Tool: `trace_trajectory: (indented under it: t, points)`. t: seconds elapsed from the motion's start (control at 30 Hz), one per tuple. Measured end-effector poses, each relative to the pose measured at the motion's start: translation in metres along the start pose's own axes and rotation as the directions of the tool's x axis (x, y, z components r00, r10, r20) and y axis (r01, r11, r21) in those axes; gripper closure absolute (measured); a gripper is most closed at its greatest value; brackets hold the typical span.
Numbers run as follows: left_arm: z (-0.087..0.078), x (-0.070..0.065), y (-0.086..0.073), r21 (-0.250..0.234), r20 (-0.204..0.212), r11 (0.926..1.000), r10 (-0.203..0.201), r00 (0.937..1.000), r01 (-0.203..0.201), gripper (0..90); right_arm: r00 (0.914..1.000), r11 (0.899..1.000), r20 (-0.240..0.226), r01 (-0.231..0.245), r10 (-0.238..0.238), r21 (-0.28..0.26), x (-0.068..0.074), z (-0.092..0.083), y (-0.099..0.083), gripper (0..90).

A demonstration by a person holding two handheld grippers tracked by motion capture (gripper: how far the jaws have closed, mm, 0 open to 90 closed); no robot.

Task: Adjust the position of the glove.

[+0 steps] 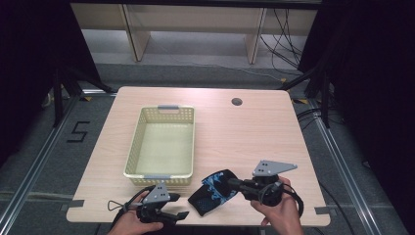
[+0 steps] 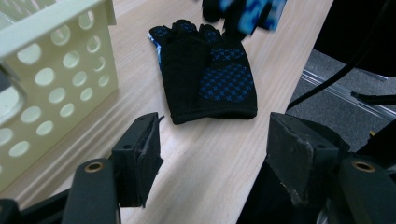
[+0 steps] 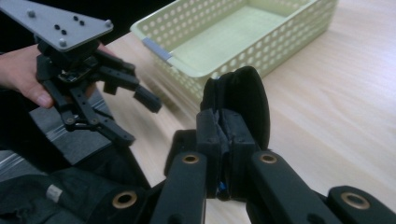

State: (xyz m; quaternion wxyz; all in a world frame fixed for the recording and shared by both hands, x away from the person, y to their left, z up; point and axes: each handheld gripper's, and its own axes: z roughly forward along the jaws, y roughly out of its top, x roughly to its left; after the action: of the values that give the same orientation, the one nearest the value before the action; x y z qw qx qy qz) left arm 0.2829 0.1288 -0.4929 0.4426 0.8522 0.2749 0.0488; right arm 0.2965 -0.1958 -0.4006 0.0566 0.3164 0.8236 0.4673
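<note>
A black glove with blue dots (image 2: 210,79) lies flat near the table's front edge, just right of the basket's near corner. In the high view this flat glove (image 1: 201,201) sits below a second glove (image 1: 219,180), black and blue, which hangs off the table. My right gripper (image 1: 231,182) is shut on that second glove (image 3: 240,93), its pads (image 3: 208,135) pressed on the folded fabric. My left gripper (image 2: 215,144) stands open, empty, aimed at the flat glove from a short way off. It sits at the front left (image 1: 182,206).
A pale yellow perforated basket (image 1: 133,147) stands empty on the left half of the wooden table (image 1: 254,132); its near wall (image 2: 60,60) is close to my left jaw. A round cable hole (image 1: 237,102) lies at the back. The front table edge drops off close by.
</note>
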Motion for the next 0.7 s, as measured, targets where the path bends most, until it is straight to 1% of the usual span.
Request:
trace_trajectory:
  t: [0.03,0.07,0.1,0.13,0.17,0.2,0.23,0.27,0.3,0.33,0.37,0.4,0.43,0.47,0.5,0.53,0.57,0.6,0.63,0.67,0.7]
  points:
    - [0.000,0.001,0.000,-0.010,0.000,0.9999,-0.003,1.0000,0.003,35.1,0.9999,1.000,-0.014,0.000,0.000,0.006,0.000,0.005,0.000,87.5]
    - [0.000,0.000,0.001,-0.022,-0.006,0.9994,-0.027,0.9996,0.027,35.1,0.9993,1.000,-0.029,-0.023,0.023,0.011,0.001,0.009,0.000,87.5]
    - [-0.001,0.003,0.002,-0.005,-0.007,1.0000,0.003,1.0000,-0.003,35.1,0.9986,0.999,-0.044,-0.029,0.030,0.018,0.002,0.012,0.000,87.5]
    - [-0.001,0.003,0.002,-0.013,-0.012,0.9999,-0.010,0.9999,0.010,35.1,0.9984,1.000,-0.050,-0.027,0.027,0.015,0.002,0.015,0.000,87.5]
    - [-0.001,0.003,0.003,-0.029,0.006,0.9992,-0.028,0.9996,0.028,35.1,0.9964,0.998,-0.063,-0.056,0.058,0.023,0.004,0.016,0.000,87.5]
    - [0.000,0.001,0.003,-0.041,0.000,0.9977,-0.054,0.9985,0.054,35.2,0.9952,0.998,-0.078,-0.059,0.059,0.005,0.004,0.019,-0.001,87.5]
    - [0.000,0.002,0.004,-0.030,0.001,0.9983,-0.050,0.9987,0.050,35.7,0.9948,0.999,-0.092,-0.044,0.045,0.007,0.003,0.019,0.000,87.5]
    - [0.000,0.003,0.005,-0.034,0.010,0.9988,-0.036,0.9993,0.036,36.1,0.9944,0.999,-0.099,-0.037,0.037,0.010,0.003,0.020,0.000,87.5]
    - [0.001,0.003,0.005,-0.036,0.022,0.9982,-0.047,0.9986,0.048,36.2,0.9926,0.999,-0.112,-0.045,0.046,0.009,0.004,0.021,0.001,87.5]
    - [0.002,0.002,0.006,-0.028,0.023,0.9984,-0.048,0.9986,0.049,36.4,0.9935,1.000,-0.110,-0.029,0.029,0.000,0.003,0.022,0.001,87.5]
    - [0.003,0.002,0.007,-0.014,0.028,0.9985,-0.053,0.9982,0.054,36.5,0.9934,1.000,-0.111,-0.029,0.028,-0.002,0.004,0.023,0.002,87.4]
    - [0.003,0.001,0.008,-0.005,0.035,0.9988,-0.049,0.9982,0.049,36.5,0.9919,0.999,-0.121,-0.036,0.037,0.006,0.005,0.023,0.002,87.5]
    - [0.006,0.000,0.009,-0.036,0.038,0.9981,-0.048,0.9981,0.050,36.5,0.9919,0.999,-0.122,-0.033,0.033,0.000,0.005,0.024,0.002,87.5]
    - [0.006,0.000,0.010,-0.017,0.027,0.9987,-0.048,0.9985,0.049,36.7,0.9892,0.998,-0.131,-0.065,0.067,0.014,0.008,0.024,0.002,87.5]
    - [0.008,-0.001,0.011,-0.036,0.044,0.9979,-0.053,0.9976,0.054,36.6,0.9875,0.999,-0.149,-0.053,0.053,0.000,0.007,0.026,0.003,87.5]
    - [0.009,-0.001,0.012,-0.036,0.052,0.9980,-0.051,0.9974,0.052,36.6,0.9888,0.999,-0.139,-0.053,0.053,0.003,0.008,0.025,0.003,87.5]
    - [0.010,0.001,0.013,-0.034,0.059,0.9979,-0.053,0.9969,0.055,36.4,0.9860,0.998,-0.152,-0.069,0.070,0.008,0.010,0.025,0.003,87.5]
    - [0.011,0.001,0.014,-0.033,0.061,0.9960,-0.081,0.9949,0.083,36.2,0.9859,0.999,-0.163,-0.041,0.038,-0.012,0.008,0.026,0.003,87.5]
    - [0.012,0.002,0.015,-0.044,0.072,0.9961,-0.074,0.9946,0.077,36.1,0.9832,0.999,-0.179,-0.041,0.036,-0.023,0.008,0.027,0.003,87.5]
    - [0.011,0.004,0.017,-0.024,0.095,0.9967,-0.075,0.9927,0.078,36.1,0.9832,0.999,-0.180,-0.038,0.033,-0.022,0.009,0.026,0.003,87.5]
    - [0.013,0.004,0.017,-0.039,0.090,0.9949,-0.089,0.9920,0.093,36.0,0.9820,0.999,-0.185,-0.043,0.038,-0.026,0.009,0.025,0.003,87.5]
